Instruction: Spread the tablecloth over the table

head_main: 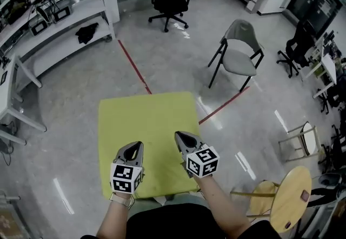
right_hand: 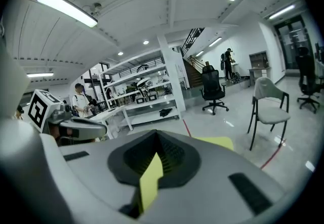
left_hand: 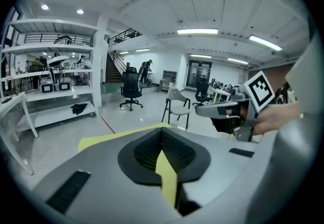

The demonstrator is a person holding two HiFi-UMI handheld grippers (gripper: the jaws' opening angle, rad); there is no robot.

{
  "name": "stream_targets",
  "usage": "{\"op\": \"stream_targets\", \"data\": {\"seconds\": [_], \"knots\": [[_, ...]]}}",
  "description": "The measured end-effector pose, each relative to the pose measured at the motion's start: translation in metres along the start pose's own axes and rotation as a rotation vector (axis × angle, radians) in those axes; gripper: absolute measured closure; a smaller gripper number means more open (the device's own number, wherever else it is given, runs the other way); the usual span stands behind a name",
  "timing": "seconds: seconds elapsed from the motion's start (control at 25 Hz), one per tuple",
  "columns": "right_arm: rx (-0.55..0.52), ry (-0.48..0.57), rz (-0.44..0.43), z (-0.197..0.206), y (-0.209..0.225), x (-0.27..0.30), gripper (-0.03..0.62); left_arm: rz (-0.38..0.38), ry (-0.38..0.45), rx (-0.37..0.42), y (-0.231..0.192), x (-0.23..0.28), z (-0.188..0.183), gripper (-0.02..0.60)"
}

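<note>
Head view: we see the yellow-green tablecloth (head_main: 148, 124) lying out flat and square in front of us. Its far edge is near the red floor line (head_main: 132, 65) and its near edge is at our body. The left gripper (head_main: 135, 147) and right gripper (head_main: 180, 136) sit side by side over the near part. In the left gripper view the jaws are pressed together, pinching a fold of cloth. The right gripper view shows the same, a yellow fold pinched. No table shows, and we cannot tell if one is under the cloth. We judge the fabric thin, light and soft: it will drape, wrinkle and may slip from a weak pinch. The best hold is the near hem, grips spread toward the corners.
</note>
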State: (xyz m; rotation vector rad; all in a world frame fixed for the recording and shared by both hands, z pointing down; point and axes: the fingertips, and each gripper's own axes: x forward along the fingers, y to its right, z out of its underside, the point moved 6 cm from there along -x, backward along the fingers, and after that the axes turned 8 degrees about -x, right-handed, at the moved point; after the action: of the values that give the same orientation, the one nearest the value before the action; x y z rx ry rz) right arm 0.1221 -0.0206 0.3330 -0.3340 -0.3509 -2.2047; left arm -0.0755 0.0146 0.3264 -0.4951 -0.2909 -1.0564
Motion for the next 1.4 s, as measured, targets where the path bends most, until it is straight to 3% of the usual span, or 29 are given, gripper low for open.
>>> {"op": "stream_targets", "data": {"seconds": [0.2, 0.48, 0.84, 1.4], "knots": [[-0.027, 0.045, -0.015, -0.036, -0.002, -0.012, 0.583, 0.045, 0.058, -0.027, 0.006, -0.005, -0.046, 0.572], [-0.051, 0.138, -0.026, -0.087, -0.009, -0.037, 0.583, 0.145, 0.109, -0.026, 0.012, -0.025, -0.084, 0.572], [-0.099, 0.225, -0.045, -0.137, -0.020, -0.051, 0.583, 0.137, 0.183, 0.055, -0.005, -0.048, -0.128, 0.572], [-0.147, 0.272, -0.060, -0.169, -0.021, -0.052, 0.585, 0.153, 0.297, 0.086, -0.005, -0.066, -0.165, 0.572]]}}
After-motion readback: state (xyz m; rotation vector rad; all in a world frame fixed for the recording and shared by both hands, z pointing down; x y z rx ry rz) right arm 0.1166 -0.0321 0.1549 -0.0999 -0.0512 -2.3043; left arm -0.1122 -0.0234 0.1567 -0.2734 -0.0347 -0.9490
